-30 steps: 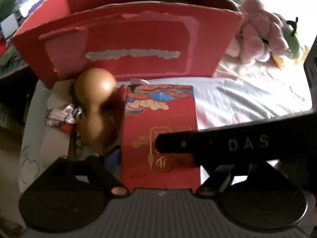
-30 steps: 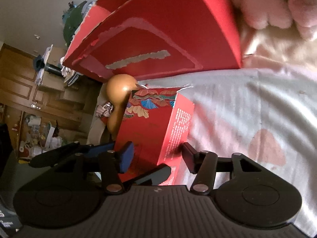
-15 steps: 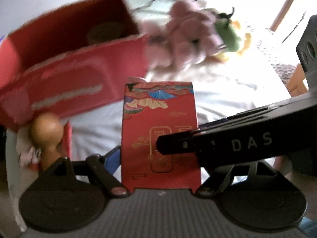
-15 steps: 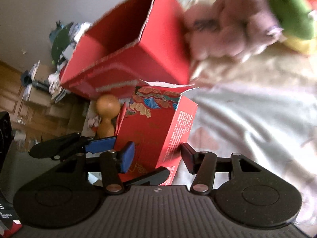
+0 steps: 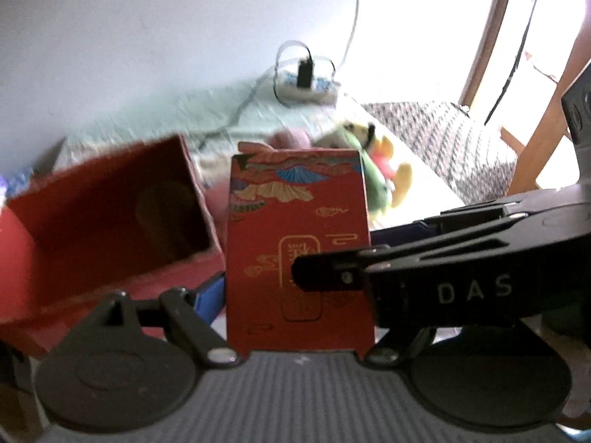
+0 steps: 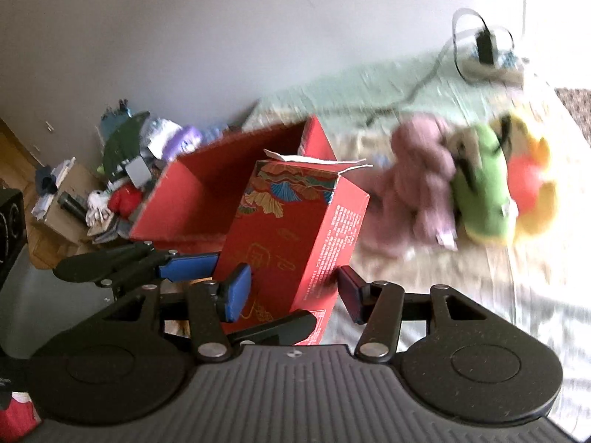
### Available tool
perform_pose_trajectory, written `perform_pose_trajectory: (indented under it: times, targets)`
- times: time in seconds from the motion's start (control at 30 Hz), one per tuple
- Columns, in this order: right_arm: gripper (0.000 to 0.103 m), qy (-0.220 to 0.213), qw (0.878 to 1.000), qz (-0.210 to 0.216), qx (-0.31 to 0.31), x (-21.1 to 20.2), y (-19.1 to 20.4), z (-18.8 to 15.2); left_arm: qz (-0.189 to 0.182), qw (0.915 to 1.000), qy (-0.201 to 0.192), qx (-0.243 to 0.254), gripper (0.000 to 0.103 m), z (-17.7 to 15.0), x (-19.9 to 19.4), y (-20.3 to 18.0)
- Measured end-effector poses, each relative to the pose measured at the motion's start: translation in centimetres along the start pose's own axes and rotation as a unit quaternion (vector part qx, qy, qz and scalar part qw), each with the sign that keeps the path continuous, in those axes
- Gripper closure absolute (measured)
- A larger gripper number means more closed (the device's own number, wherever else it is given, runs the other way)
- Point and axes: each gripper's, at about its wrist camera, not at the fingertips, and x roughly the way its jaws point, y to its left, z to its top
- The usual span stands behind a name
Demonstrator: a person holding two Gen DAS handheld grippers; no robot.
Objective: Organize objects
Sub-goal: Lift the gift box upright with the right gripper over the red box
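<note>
Counting two red boxes: one tall patterned carton with its torn top flaps open, and one larger open red box lying just behind and to the left of it on the bed. Counting also three soft toys in a heap to the right, one pink plush, one green plush and one yellow and red plush, plus one white charger with its cable by the wall. Seeing into the larger box from the left wrist view, with only a dim round shape on its inner wall, too blurred for telling. Holding the carton upright, both sets of tongs clamping it: left tongs pressing its narrow sides, right tongs gripping its front and back faces with blue pads. Lifting since a second ago, with the carton now higher above the bed, the big box's open mouth now showing, and the brown gourd beside the carton no longer appearing
</note>
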Motion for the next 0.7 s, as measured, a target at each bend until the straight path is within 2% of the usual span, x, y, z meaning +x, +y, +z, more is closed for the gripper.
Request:
perform_pose_trajectory:
  times: [0.33, 0.53, 0.7]
  targets:
    - [0.048, -0.028, 0.996, 0.027, -0.077, 4.3, 6.2, 5.7, 0.044, 0.9976, -0.052, -0.017, 0.022, 3.0, -2.7, 7.2]
    - [0.048, 0.006, 0.994, 0.050, -0.094, 9.9, 8.8, 8.1, 0.066, 0.9963, -0.036, -0.040, 0.022, 3.8, -1.4, 13.2]
    - [0.049, 0.051, 0.993, 0.048, -0.100, 14.4, 9.9, 8.8, 0.072, 0.9957, 0.003, -0.058, 0.022, 2.9, 1.7, 16.9]
